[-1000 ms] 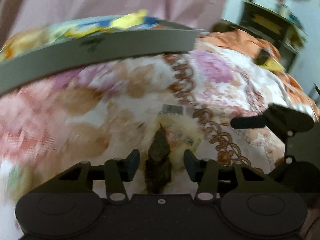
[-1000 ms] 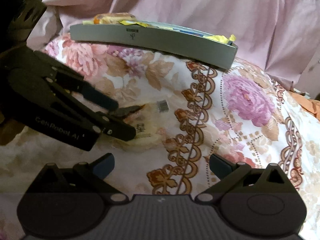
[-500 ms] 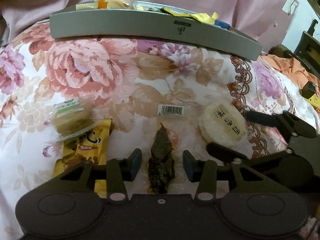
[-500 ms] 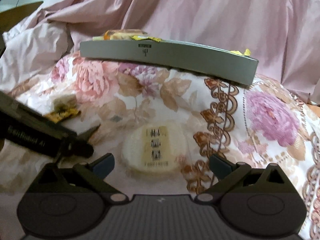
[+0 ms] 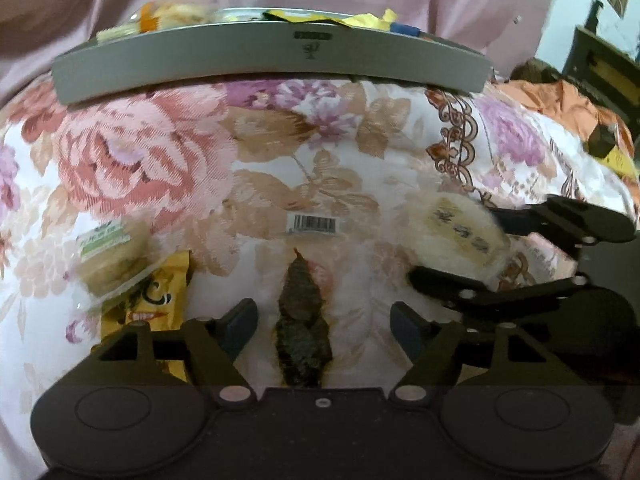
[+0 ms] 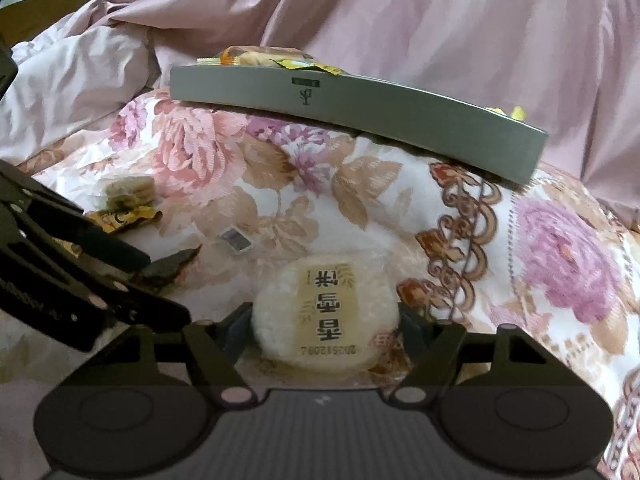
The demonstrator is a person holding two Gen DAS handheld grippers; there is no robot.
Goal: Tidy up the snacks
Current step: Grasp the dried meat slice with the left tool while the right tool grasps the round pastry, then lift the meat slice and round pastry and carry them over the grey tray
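A dark snack in a clear wrapper lies on the floral bedspread between the fingers of my left gripper. Those jaws are opening and the pads stand clear of it. From the right wrist view the left gripper sits at the left over the same dark snack. My right gripper is closing around a round white rice cracker, both pads touching its wrapper. The right gripper also shows around the cracker in the left wrist view. A grey tray holding several snacks stands behind.
A green-labelled biscuit pack lies partly on a yellow packet at the left. Pink fabric rises behind the tray. Orange cloth and dark furniture are at the far right.
My left jaws have spread apart from the dark snack they pinched. The right gripper came over the rice cracker and its jaws narrowed onto it.
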